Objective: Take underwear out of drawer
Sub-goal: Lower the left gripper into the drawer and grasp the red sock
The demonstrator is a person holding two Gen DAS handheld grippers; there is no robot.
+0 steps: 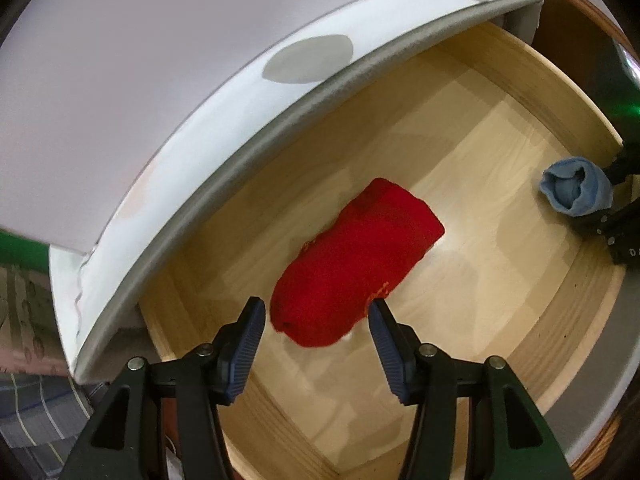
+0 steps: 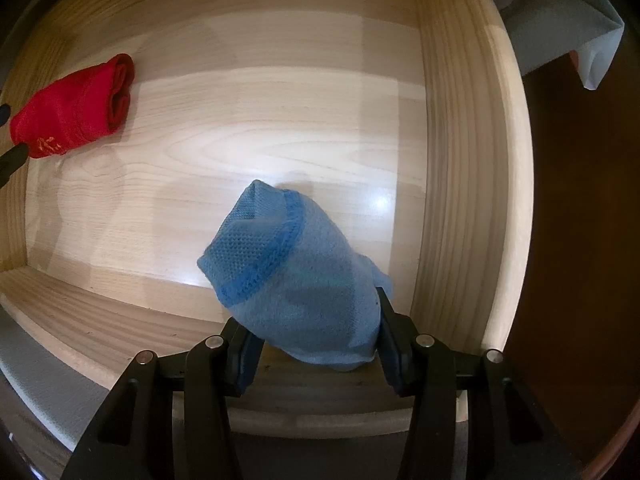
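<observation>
Red roll (image 1: 356, 264) lies on the wooden drawer (image 1: 500, 128) floor in the left wrist view, its near end between the parted, open jaws of the left gripper (image 1: 316, 312), whose pads do not press it. Blue roll (image 2: 296, 280) fills the right wrist view, clamped between the pads of the right gripper (image 2: 316, 340) by the drawer's front wall, with the red roll (image 2: 76, 108) well apart at far left.

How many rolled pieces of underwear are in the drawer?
2. The red roll lies on the drawer floor ahead of the left gripper; the blue roll is held in the right gripper.
</observation>
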